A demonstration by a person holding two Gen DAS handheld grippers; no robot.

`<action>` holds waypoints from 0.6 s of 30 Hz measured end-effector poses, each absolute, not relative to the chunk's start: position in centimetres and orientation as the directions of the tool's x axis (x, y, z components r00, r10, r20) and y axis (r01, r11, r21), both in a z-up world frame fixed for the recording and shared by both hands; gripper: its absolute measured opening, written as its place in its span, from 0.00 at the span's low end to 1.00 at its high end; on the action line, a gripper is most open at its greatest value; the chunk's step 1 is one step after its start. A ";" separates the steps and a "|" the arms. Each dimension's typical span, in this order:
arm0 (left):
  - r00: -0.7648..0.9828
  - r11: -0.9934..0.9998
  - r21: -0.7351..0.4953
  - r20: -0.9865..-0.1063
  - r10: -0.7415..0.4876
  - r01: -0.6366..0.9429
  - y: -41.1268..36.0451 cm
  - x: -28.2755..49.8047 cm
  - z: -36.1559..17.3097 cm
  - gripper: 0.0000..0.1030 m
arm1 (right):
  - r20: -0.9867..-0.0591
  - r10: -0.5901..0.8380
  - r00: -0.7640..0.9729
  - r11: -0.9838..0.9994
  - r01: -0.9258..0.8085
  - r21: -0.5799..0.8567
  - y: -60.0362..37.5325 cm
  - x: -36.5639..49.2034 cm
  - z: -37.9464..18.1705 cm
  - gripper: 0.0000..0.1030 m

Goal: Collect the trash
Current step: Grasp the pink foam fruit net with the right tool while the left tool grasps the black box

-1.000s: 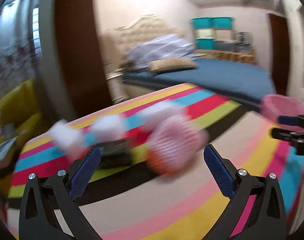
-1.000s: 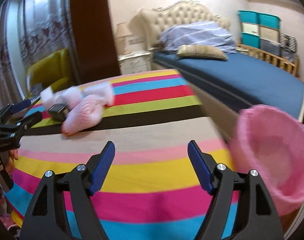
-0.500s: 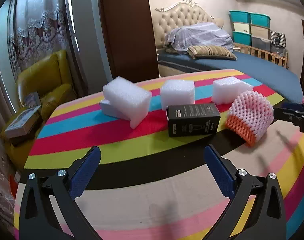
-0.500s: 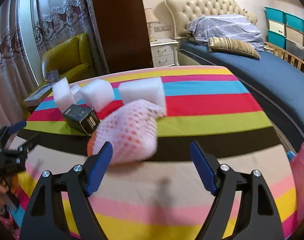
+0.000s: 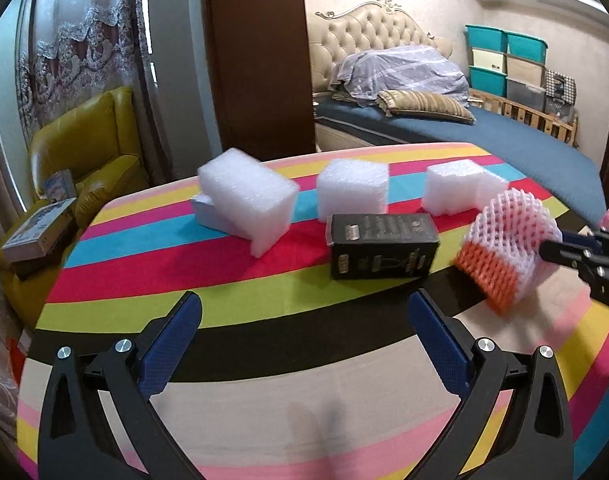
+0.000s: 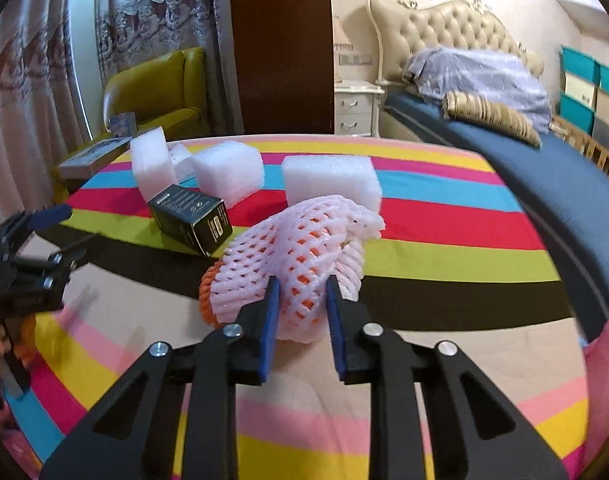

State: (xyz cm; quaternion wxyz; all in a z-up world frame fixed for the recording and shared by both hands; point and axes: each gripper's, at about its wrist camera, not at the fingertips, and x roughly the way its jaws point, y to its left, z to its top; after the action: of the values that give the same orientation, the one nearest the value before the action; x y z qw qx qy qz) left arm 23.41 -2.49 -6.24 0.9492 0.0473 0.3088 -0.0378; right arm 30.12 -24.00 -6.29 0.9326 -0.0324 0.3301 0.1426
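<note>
Half a second ago the right gripper (image 6: 300,300) stood wide open short of the white-and-orange foam fruit net (image 6: 292,256); now its blue pads have closed most of the way onto the net's near end, pinching the soft mesh between them. The net sits on the striped rainbow-coloured table (image 6: 444,224), near its middle, just beside the black cardboard box (image 6: 190,218); from the left wrist view it looks slightly raised or tipped, though I cannot tell whether it has left the cloth. Gripping the crumpled end makes sense, since the mesh gives under the pads and offers a thin fold to hold.

Meanwhile the left gripper (image 5: 304,344) hangs wide open and empty over the near edge of the table, facing the box and the three white foam packing blocks (image 5: 248,200), probably placed to take one of these next.

At the right edge a pink plastic bag (image 6: 604,360) shows only as a sliver of rim; it is likely the trash container, but its contents are hidden. All the other rubbish lies loose on the table.
</note>
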 end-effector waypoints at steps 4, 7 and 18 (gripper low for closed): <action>0.783 0.995 0.029 -0.619 -0.059 0.097 -3.9 24.9 -6.5 0.94 | -0.597 0.201 0.777 0.972 -0.232 0.026 -25.9 28.4 -6.1 0.18; 0.770 0.997 -0.008 -0.635 -0.059 0.070 -4.7 26.3 -6.4 0.94 | -0.579 0.175 0.796 0.982 -0.182 0.046 -27.5 27.9 -6.0 0.18; 0.714 0.986 -0.041 -0.694 0.089 -0.162 -9.0 32.9 -6.3 0.94 | -0.550 0.194 0.812 0.981 -0.149 0.127 -29.4 27.5 -5.8 0.18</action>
State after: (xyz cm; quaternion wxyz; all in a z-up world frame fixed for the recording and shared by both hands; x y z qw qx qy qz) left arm 32.94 -9.00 -6.31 0.9245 -0.0493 0.3717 0.0680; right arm 27.55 -29.41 -5.77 0.9511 0.0391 0.2930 0.0902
